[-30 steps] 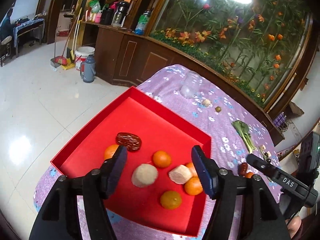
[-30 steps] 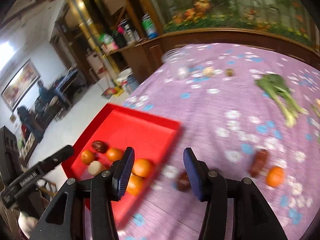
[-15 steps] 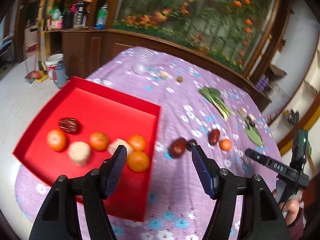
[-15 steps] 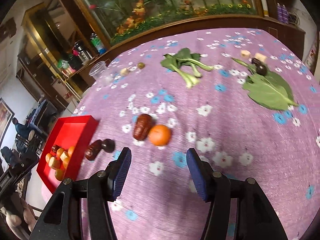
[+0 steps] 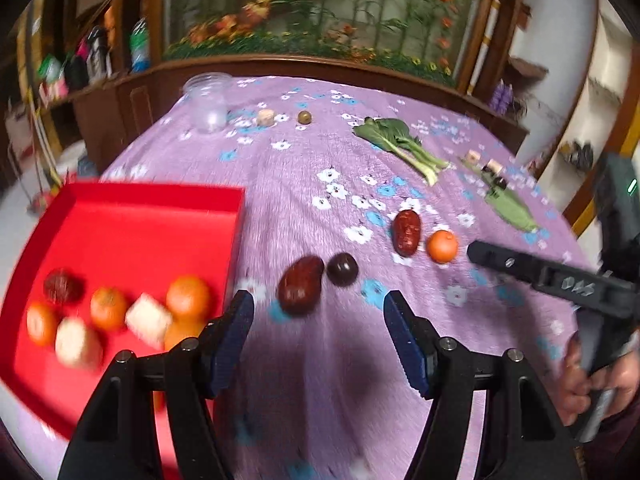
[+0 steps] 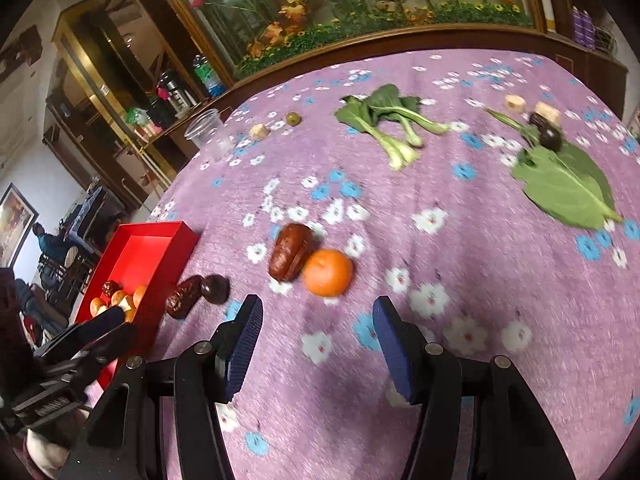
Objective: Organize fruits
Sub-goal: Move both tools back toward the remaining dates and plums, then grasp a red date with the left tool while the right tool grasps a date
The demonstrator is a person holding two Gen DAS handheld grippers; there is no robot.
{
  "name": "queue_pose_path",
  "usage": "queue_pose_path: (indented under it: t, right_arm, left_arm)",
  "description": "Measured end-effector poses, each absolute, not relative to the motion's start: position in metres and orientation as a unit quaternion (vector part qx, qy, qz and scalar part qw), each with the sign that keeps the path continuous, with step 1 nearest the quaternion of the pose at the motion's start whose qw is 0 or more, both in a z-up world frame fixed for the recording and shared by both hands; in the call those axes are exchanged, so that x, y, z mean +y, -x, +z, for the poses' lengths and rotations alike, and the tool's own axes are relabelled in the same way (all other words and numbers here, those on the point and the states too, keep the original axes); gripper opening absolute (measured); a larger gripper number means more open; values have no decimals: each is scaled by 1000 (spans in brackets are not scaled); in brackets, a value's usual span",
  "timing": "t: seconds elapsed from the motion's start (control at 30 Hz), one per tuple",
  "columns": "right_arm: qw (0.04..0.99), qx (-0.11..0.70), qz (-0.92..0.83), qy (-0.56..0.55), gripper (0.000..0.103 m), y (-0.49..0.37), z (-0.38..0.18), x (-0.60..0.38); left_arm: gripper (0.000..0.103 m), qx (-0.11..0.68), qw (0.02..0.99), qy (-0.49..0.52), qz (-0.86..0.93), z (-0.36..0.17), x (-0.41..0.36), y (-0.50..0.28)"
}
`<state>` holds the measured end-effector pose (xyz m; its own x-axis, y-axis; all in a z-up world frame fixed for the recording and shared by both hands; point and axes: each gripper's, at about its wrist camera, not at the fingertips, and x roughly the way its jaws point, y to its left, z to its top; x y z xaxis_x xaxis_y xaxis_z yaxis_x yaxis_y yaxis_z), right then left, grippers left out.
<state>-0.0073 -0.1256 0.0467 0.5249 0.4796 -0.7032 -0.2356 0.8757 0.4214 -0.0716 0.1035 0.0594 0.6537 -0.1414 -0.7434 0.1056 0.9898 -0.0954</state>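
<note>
A red tray [image 5: 132, 224] at the table's left holds several oranges, two pale pieces and a dark date; it also shows in the right wrist view [image 6: 152, 248]. On the purple cloth lie a red date [image 5: 300, 290] and a dark plum [image 5: 342, 268], just ahead of my open, empty left gripper [image 5: 318, 328]. Farther right lie a second date [image 5: 406, 232] and an orange [image 5: 442, 246]. My right gripper [image 6: 316, 330] is open and empty, just short of that orange [image 6: 328, 272] and date [image 6: 290, 252].
A clear plastic cup [image 5: 208, 102], a pale chunk [image 5: 265, 117] and a small green fruit [image 5: 305, 117] lie at the far edge. Bok choy [image 6: 384, 120], a big green leaf [image 6: 568, 188], pale chunks and dark fruits [image 6: 550, 136] lie at the right.
My left gripper has swung right, from above the tray to the date and plum on the cloth. My right gripper has swung right and closed in on the orange and date.
</note>
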Motion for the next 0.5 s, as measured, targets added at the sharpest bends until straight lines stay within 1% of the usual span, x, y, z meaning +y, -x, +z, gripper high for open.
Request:
queue_pose_path:
  t: [0.03,0.1,0.13,0.3,0.4,0.5]
  right_arm:
    - [863,439,210,-135,62,5,48,-122]
    - [866,434,217,-124,62,-1,52,-113]
    - [867,432,219,-117,62,-5,53,-107]
    - [868,433,225,-88,62,-28,53,-84]
    - [866,445,220,-61,62,-44,45,-67]
    - [861,461,212,-40,62,-54,34,-56]
  left_arm:
    - [61,414,908,13,-70,56,102,65]
    - [37,430,900,9,-74,49,103,50]
    - [35,438,895,11,-79,45,103,43]
    - [34,454,888,10,-74,34,109,25]
    - [34,473,878,9,-72,23,109,17]
    - [35,472,878,-2,-72,22,106,16]
